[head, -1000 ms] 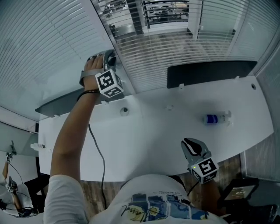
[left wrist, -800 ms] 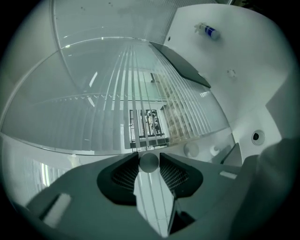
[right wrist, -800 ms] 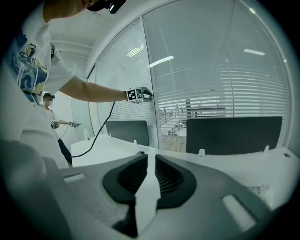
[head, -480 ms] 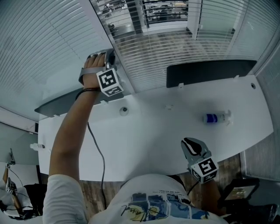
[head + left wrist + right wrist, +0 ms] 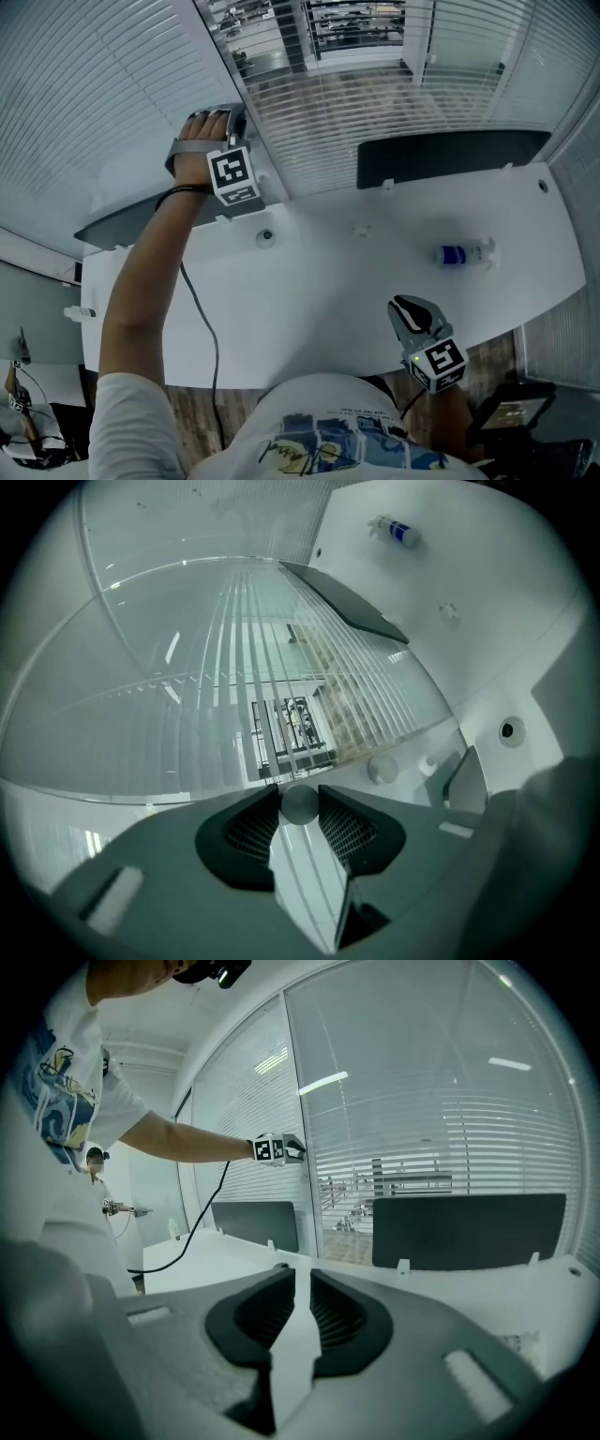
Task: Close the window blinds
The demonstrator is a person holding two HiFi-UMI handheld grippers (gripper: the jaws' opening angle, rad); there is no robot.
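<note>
Gripping the blind wand (image 5: 300,805) between both tips, the left gripper (image 5: 300,793) fingers (image 5: 255,829) just closed.

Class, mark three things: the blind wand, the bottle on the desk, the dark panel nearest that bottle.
blind wand (image 5: 300,803), left gripper view, its round end
bottle (image 5: 455,254), head view, its blue label
dark panel (image 5: 450,155), head view, middle of its face
</note>
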